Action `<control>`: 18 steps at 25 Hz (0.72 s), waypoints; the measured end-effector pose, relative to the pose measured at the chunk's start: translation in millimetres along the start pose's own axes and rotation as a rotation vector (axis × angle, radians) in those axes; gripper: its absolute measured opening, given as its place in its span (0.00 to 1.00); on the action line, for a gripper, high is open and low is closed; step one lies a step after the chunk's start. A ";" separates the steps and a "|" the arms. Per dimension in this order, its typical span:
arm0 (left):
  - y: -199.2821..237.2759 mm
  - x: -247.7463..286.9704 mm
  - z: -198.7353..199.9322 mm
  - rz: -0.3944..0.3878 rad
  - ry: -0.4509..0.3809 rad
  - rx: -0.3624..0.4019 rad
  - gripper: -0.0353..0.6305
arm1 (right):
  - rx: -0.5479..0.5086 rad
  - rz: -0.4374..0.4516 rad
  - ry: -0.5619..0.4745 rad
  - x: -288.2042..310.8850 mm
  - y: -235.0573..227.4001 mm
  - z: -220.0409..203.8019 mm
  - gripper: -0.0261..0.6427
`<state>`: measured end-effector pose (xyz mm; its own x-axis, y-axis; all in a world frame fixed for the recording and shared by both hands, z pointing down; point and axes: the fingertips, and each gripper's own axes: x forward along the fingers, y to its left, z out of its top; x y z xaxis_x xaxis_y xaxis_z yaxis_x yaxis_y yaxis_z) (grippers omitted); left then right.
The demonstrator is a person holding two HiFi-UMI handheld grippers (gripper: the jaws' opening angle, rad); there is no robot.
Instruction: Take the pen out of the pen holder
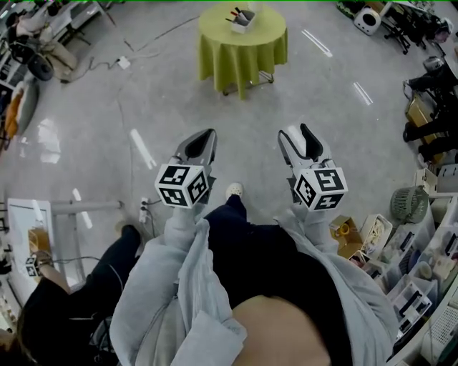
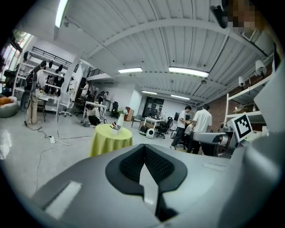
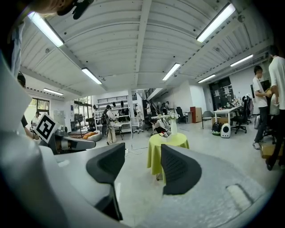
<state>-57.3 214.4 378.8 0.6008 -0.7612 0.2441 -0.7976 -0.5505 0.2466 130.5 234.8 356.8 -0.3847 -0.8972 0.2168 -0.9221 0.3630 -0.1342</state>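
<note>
- Several pens (image 1: 235,13) stood in the pen holder (image 1: 243,20), dark and red ends poking up; none was out of it.
- That holder sat on top of a round table (image 1: 215,53) draped in a yellow-green cloth, at the far end of the head view and well apart from both grippers.
- Bare grey floor (image 1: 143,100) lay between the table and the person, who stood back from it with both grippers held out in front.
- On the left gripper (image 1: 206,137), the dark pads were pressed together in its own view, with nothing between them.
- On the right gripper (image 1: 300,131), the jaws were spread, and the distant table showed through the gap; it held nothing.
- Judging by this, the task was at the approach step, and no reach had begun.
- The next move would call for walking up to the table, bringing the spread right gripper down over the holder, picking out a single pen shaft, pinching it and drawing it straight up. The left would need to open if it were to steady the holder.
</note>
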 end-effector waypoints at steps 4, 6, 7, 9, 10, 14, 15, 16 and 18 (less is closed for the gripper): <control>32.3 23.2 20.2 -0.010 -0.011 0.013 0.08 | -0.007 -0.026 -0.030 35.6 -3.8 16.5 0.42; 45.8 33.3 28.7 -0.018 -0.016 0.017 0.08 | -0.009 -0.042 -0.042 50.5 -6.1 22.2 0.41; 51.9 38.3 32.0 -0.023 -0.016 0.021 0.08 | -0.008 -0.046 -0.043 58.0 -7.0 23.7 0.41; 63.2 46.9 36.3 -0.030 -0.014 0.026 0.08 | -0.005 -0.052 -0.041 71.5 -8.1 24.3 0.41; 68.2 50.2 37.6 -0.032 -0.014 0.026 0.08 | -0.003 -0.055 -0.039 77.0 -8.1 23.7 0.41; 82.4 58.2 35.8 -0.032 -0.007 0.009 0.08 | 0.002 -0.051 -0.018 94.1 -5.8 18.0 0.41; 84.7 59.0 32.9 -0.032 0.002 0.003 0.08 | 0.004 -0.048 -0.009 97.7 -5.1 16.3 0.41; 86.6 59.2 29.5 -0.031 0.013 -0.003 0.08 | 0.005 -0.044 -0.001 101.0 -4.2 14.8 0.41; 90.2 57.6 21.6 -0.025 0.035 -0.015 0.08 | 0.009 -0.035 0.016 105.4 -1.8 10.8 0.41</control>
<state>-95.9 113.5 394.9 0.6219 -0.7351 0.2700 -0.7819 -0.5634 0.2670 92.1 136.9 369.5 -0.3533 -0.9051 0.2368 -0.9345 0.3294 -0.1351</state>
